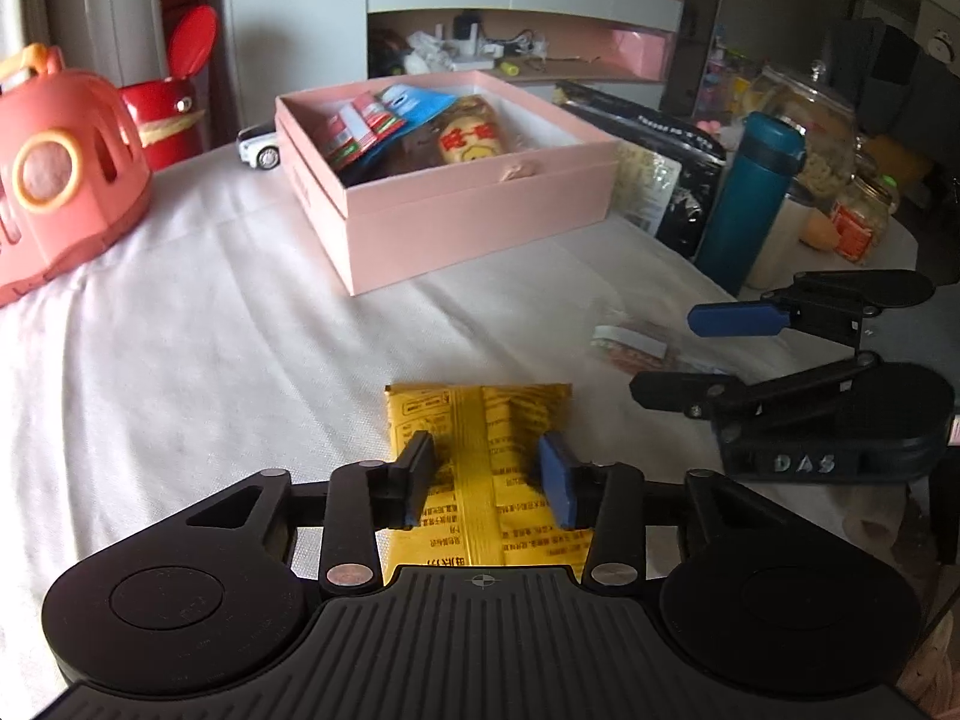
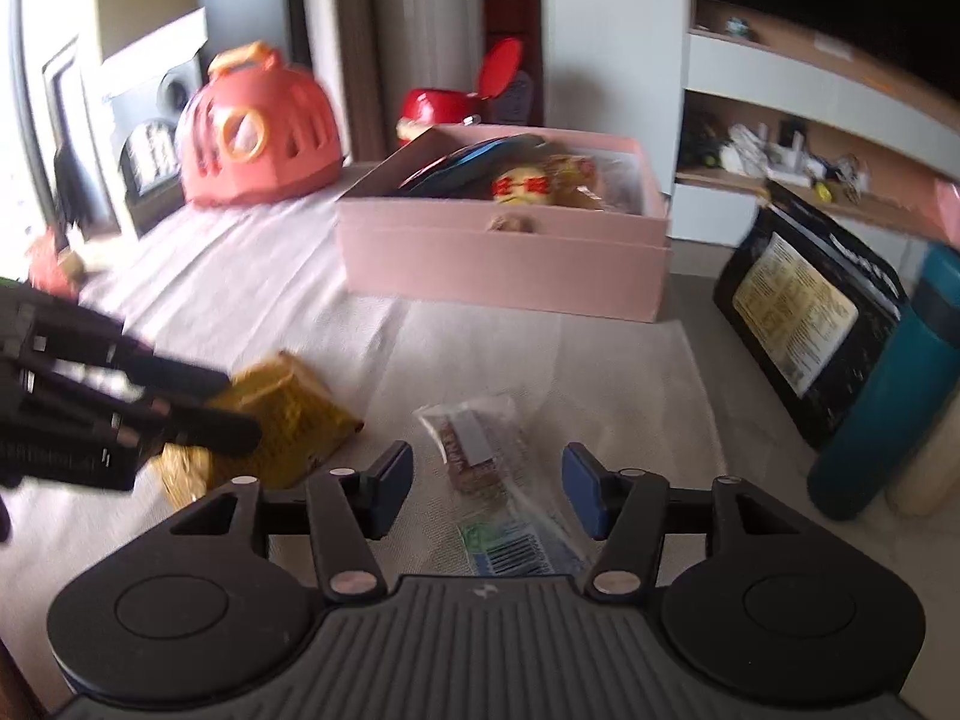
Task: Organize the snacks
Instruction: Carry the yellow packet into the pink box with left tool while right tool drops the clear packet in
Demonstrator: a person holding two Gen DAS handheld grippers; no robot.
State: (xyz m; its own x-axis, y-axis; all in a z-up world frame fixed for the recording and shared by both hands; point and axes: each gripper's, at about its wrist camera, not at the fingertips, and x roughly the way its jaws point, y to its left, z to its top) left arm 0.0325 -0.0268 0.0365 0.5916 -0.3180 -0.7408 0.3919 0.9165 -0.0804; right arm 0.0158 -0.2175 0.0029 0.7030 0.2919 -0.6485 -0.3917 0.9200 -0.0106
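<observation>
Yellow packet (image 1: 480, 450) on the white cloth is straddled by the left gripper (image 1: 489, 477), jaws parted, untouching. Clear-wrapped snack (image 2: 480, 456) lies between the right gripper (image 2: 487, 489)'s wide pads. Each should be pinched centrally before being carried to the pink box (image 1: 480, 216).

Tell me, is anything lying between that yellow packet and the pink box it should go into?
Nothing visible. The yellow packet lies on the white cloth under the left tongs, and only bare cloth runs from it to the open pink box. The clear snack bag lies off to the right, beside that path.
</observation>
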